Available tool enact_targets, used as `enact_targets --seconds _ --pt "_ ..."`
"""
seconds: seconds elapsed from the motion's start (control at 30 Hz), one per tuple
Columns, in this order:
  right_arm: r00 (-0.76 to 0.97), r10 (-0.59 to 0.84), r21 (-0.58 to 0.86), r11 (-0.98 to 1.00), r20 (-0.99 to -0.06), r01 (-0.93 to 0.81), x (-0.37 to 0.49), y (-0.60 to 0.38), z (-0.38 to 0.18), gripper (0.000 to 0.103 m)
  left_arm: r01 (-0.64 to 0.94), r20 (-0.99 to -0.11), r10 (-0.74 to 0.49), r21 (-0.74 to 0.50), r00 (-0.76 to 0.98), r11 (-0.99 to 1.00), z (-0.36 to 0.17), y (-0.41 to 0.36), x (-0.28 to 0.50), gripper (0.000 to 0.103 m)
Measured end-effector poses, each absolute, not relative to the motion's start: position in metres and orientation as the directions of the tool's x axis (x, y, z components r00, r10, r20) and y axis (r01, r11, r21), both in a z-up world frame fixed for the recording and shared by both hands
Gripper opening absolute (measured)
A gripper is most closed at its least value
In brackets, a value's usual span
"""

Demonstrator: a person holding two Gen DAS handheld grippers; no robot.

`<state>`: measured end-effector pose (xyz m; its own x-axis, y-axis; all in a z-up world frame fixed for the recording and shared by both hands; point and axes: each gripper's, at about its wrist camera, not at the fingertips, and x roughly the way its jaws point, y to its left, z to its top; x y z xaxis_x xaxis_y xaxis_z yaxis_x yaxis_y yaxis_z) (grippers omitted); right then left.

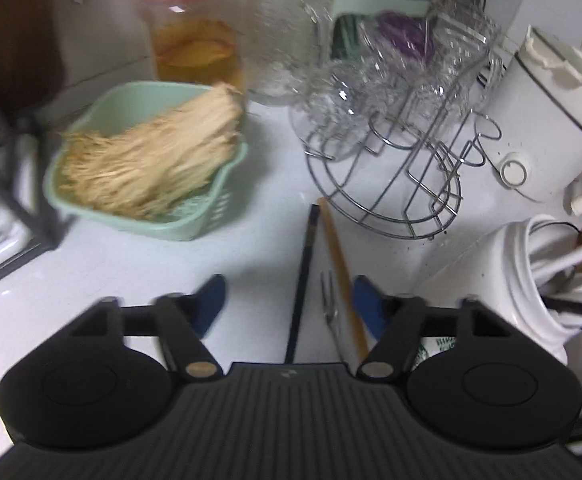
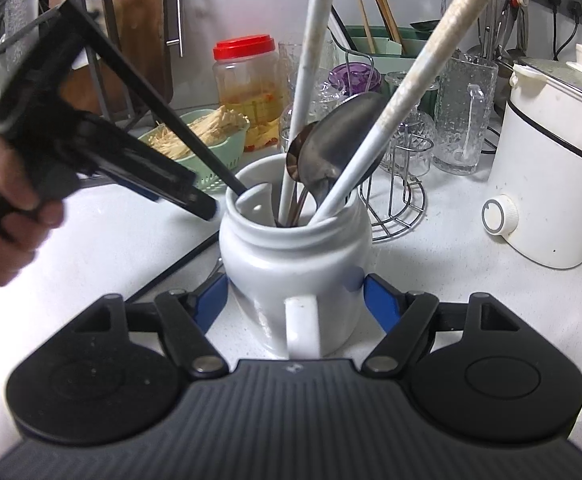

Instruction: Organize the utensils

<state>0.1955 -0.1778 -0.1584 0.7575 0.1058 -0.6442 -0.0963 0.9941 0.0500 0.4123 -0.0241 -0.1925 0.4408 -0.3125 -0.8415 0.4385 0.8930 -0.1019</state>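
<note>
- The white jar [image 2: 295, 264] on the counter [image 2: 111, 248] already holds part of the job: two long white-handled tools [image 2: 311, 60], a metal ladle [image 2: 339, 140] beside a darker spoon bowl, and a black chopstick [image 2: 179, 120] leaning out to the left.
- Left to do, as I judge it: three loose pieces lie on the counter just left of the jar. Counted from the left wrist view, they are one dark chopstick [image 1: 303, 280], one wooden chopstick [image 1: 341, 272] and one small metal fork [image 1: 329, 304]. So the task looks about half done.
- The right claw [image 2: 293, 300] is pinching the white jar, with its blue pads on the two sides of the belly and the jar's handle facing the camera. It seems to steady the jar.
- The left claw [image 1: 291, 300] hangs low over the loose pieces with its fingers spread. The dark chopstick, fork and wooden chopstick all lie in the gap, and neither pad touches any of them. The view is blurred.
- In the right wrist view a hand [image 2: 7, 216] holds that left claw at the far left.
- Other things on the counter: one green basket [image 1: 143, 168] of pale strands, one red-lidded jar [image 1: 191, 24], one wire rack [image 1: 403, 184] with glasses, one white cooker [image 2: 547, 168].
</note>
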Motion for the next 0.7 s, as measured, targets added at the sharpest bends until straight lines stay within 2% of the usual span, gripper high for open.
enact_targets --seconds 0.27,0.5,0.63,0.7 --pt "0.77 0.084 0.025 0.996 -0.633 -0.089 0.192 -0.173 -0.154 0.077 0.483 -0.861 -0.302 -0.077 0.408 0.872 -0.217 -0.05 0.441 0.031" --pt "0.771 0.075 0.013 0.996 -0.632 -0.086 0.194 -0.169 -0.155 0.084 0.505 -0.867 -0.296 -0.061 0.4 0.861 -0.223 -0.061 0.459 0.023" --pt "0.772 0.061 -0.016 0.996 -0.633 -0.092 0.197 -0.165 -0.156 0.085 0.507 -0.868 -0.284 -0.043 0.408 0.861 -0.222 -0.069 0.467 0.019" --pt "0.775 0.062 -0.016 0.996 -0.629 -0.092 0.198 -0.166 -0.156 0.085 0.501 -0.869 -0.268 -0.026 0.416 0.865 -0.222 -0.07 0.467 0.011"
